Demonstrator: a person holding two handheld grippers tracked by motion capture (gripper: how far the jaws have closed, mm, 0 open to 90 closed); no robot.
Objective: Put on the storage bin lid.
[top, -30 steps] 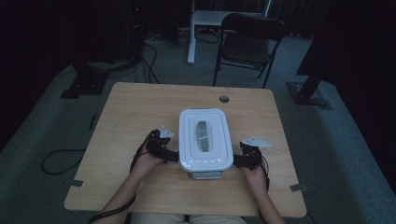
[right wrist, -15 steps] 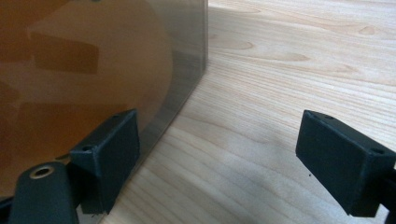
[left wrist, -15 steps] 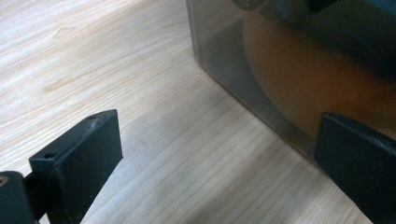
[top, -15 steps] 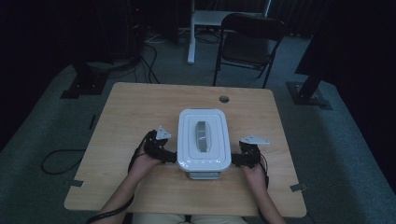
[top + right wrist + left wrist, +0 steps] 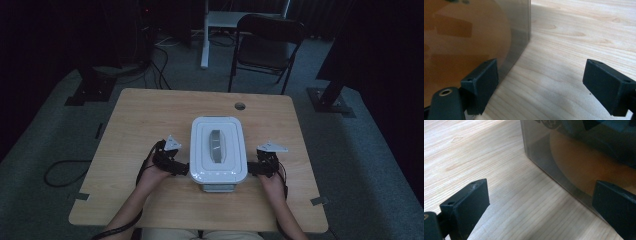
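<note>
A clear storage box with a white lid (image 5: 217,147) and a grey handle (image 5: 216,146) stands in the middle of the wooden table (image 5: 140,115). My left gripper (image 5: 181,168) is at the box's near left corner, open, jaws wide apart over bare wood. In the left gripper view the box's smoky wall (image 5: 579,157) rises just ahead of that gripper (image 5: 544,202), one jaw close to it. My right gripper (image 5: 253,169) is at the box's near right corner, open. In the right gripper view the box wall (image 5: 474,32) stands beside the left jaw of that gripper (image 5: 541,85).
A round cable hole (image 5: 240,106) lies in the table's far edge. A dark folding chair (image 5: 267,42) and stand bases (image 5: 330,100) are on the carpet beyond the table. Cables (image 5: 60,172) trail on the floor at left.
Both grippers have drawn a little nearer to the box's near corners; the box has stayed in place.
</note>
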